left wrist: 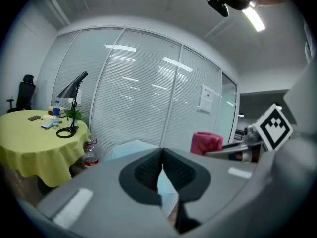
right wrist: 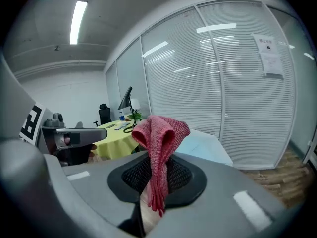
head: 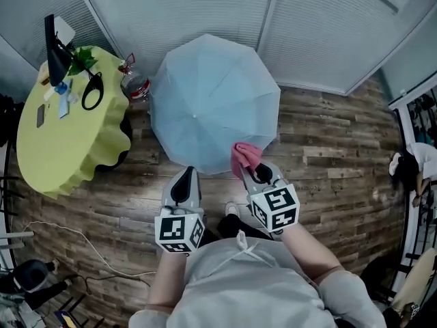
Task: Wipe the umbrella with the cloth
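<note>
now the right gripper (head: 259,176) is clamping the cloth (head: 246,157) at the near edge of the umbrella (head: 212,94), probably needing a sweep across next; the left gripper (head: 184,184) is hanging closed, empty.

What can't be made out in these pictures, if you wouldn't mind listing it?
- The umbrella: its handle and shaft, hidden under the open canopy in the head view.
- Whether the cloth touches the canopy: the head view looks from above, so any gap is unclear.
- Print on the wall notice: right gripper view, too small.
- Label on the bottle: head view, too small.
</note>
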